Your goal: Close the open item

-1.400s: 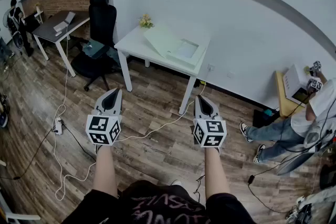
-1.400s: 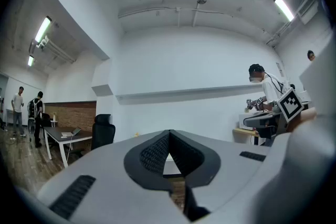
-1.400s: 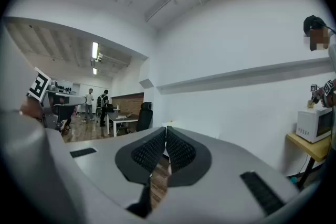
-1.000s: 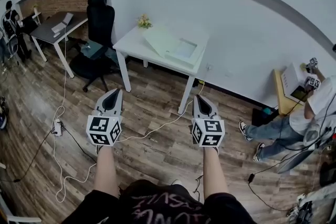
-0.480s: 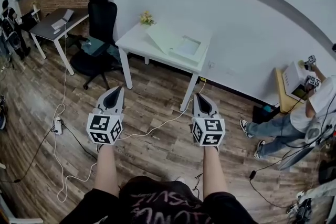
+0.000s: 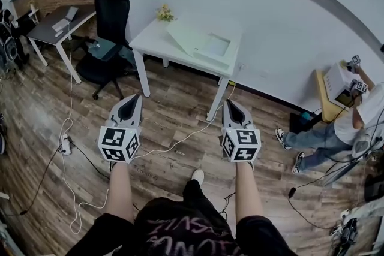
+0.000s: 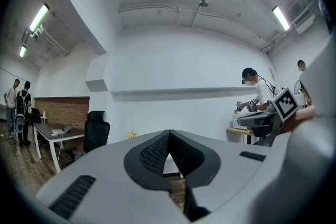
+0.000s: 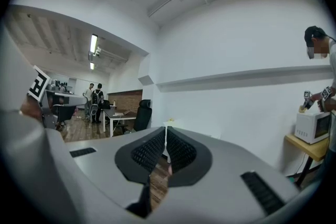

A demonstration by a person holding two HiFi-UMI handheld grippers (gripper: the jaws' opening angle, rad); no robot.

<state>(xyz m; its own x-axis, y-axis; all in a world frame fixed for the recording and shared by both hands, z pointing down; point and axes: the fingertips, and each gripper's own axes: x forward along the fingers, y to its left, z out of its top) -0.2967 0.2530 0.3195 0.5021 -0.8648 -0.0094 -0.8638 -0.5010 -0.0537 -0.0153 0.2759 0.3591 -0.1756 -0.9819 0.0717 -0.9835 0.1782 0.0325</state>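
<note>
A white table (image 6: 157,45) stands against the far wall in the head view. On it lies a flat, pale item (image 6: 207,46) whose lid (image 6: 186,38) is tilted up, open. Both grippers are held out over the wooden floor, well short of the table. My left gripper (image 6: 131,99) has its jaws together and holds nothing. My right gripper (image 6: 230,106) is likewise shut and empty. In the left gripper view the left gripper (image 7: 169,134) shows its dark pads meeting at the tip. The right gripper (image 8: 165,131) shows the same in the right gripper view.
A small yellow flower pot (image 6: 164,12) sits at the table's left end. A black office chair (image 6: 111,27) and a grey desk (image 6: 57,24) stand to the left. White cables (image 6: 66,141) trail over the floor. A person (image 6: 354,123) works by a microwave (image 6: 337,87) at right.
The view has moved a little nearer the table, and a white shoe has stepped forward between the arms. Both grippers stay shut and level.
</note>
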